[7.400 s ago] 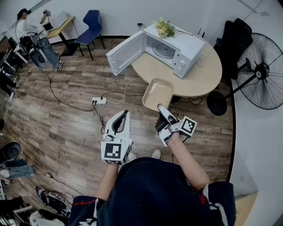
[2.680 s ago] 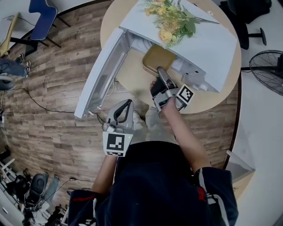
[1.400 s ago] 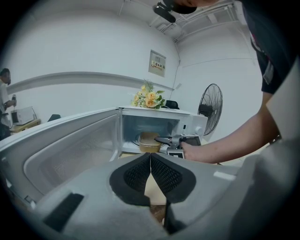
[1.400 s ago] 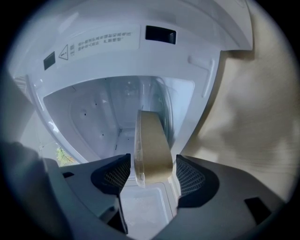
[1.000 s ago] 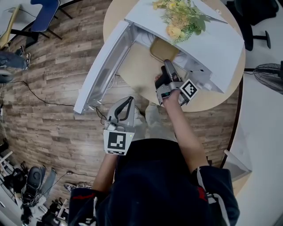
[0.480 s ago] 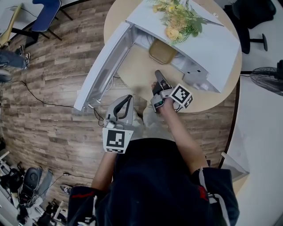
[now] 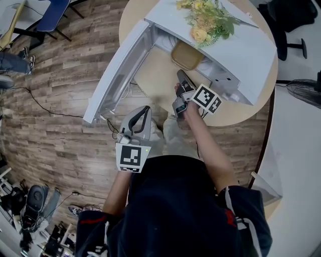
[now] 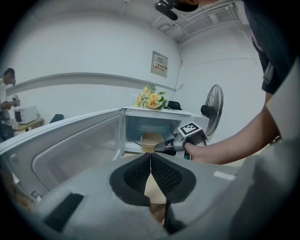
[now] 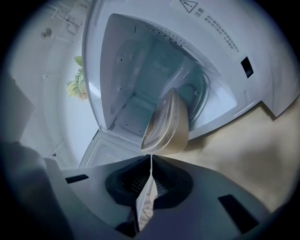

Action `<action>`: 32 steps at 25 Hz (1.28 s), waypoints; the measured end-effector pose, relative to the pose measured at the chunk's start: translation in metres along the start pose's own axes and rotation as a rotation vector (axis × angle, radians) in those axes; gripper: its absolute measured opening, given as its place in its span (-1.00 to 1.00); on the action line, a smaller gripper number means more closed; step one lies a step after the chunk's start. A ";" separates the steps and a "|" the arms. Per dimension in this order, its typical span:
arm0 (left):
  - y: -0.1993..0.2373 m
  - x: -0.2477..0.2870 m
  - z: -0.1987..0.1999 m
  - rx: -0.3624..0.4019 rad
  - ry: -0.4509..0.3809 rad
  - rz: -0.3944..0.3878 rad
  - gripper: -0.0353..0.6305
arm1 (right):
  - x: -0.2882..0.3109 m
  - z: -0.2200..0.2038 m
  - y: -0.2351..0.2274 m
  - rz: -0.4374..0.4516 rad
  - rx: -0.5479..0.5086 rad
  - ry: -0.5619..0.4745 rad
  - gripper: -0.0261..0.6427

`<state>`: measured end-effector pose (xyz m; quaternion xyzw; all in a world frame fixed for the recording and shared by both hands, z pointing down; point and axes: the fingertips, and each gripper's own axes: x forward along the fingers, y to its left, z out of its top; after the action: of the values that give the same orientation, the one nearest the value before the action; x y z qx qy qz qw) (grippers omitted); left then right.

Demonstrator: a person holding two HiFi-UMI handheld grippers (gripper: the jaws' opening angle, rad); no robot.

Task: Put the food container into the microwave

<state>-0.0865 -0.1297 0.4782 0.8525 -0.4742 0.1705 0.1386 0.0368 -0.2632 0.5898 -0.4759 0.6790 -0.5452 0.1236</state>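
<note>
The beige food container (image 7: 186,54) sits in the mouth of the open white microwave (image 7: 231,41) on the round table (image 7: 154,83). In the right gripper view the container (image 9: 167,123) rests on the oven floor, just past my tips. My right gripper (image 7: 179,74) is shut and empty, a short way in front of the container, not touching it. My left gripper (image 7: 144,109) is shut with nothing in it, hanging back off the table's near edge. The left gripper view looks at the container (image 8: 151,139) and the right gripper (image 8: 161,146).
The microwave door (image 7: 118,70) swings wide open to the left, over the table's edge. Yellow flowers (image 7: 203,20) lie on top of the oven. A blue chair (image 7: 52,12) and a cable are on the wood floor at left; a fan (image 7: 307,85) stands at right.
My right gripper carried the container to the microwave, set it inside, let go and drew back a little, jaws now shut. The left gripper stayed low and shut.
</note>
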 end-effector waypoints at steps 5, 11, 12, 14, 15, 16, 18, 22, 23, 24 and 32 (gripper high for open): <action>0.002 0.003 -0.002 -0.003 0.007 0.002 -0.84 | 0.010 0.015 -0.002 -0.003 -0.012 -0.021 -0.87; 0.004 0.007 -0.005 -0.012 0.020 0.003 -0.84 | 0.022 0.029 -0.006 -0.010 -0.014 -0.035 -0.87; 0.004 0.008 -0.005 -0.012 0.021 0.003 -0.84 | 0.023 0.032 -0.006 -0.012 -0.016 -0.037 -0.87; 0.005 0.010 -0.005 -0.012 0.024 0.004 -0.84 | 0.027 0.036 -0.007 -0.014 -0.018 -0.041 -0.87; 0.006 0.011 -0.005 -0.013 0.026 0.005 -0.84 | 0.029 0.038 -0.007 -0.015 -0.018 -0.043 -0.86; 0.006 0.012 -0.006 -0.014 0.028 0.006 -0.84 | 0.030 0.040 -0.008 -0.016 -0.018 -0.045 -0.87; 0.007 0.013 -0.006 -0.015 0.030 0.006 -0.84 | 0.033 0.044 -0.010 -0.021 -0.014 -0.050 -0.87; 0.007 0.015 -0.005 -0.014 0.032 0.004 -0.84 | 0.035 0.051 -0.015 -0.029 0.003 -0.065 -0.86; 0.006 0.015 -0.005 -0.014 0.031 0.004 -0.84 | 0.035 0.051 -0.016 -0.030 0.006 -0.068 -0.86; 0.006 0.016 -0.005 -0.015 0.031 0.002 -0.84 | 0.034 0.052 -0.016 -0.029 0.008 -0.070 -0.86; 0.003 0.014 0.000 -0.004 0.019 -0.002 -0.84 | 0.026 0.046 -0.010 -0.019 -0.013 -0.046 -0.87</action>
<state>-0.0821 -0.1421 0.4844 0.8512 -0.4721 0.1777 0.1449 0.0599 -0.3119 0.5901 -0.4954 0.6748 -0.5311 0.1309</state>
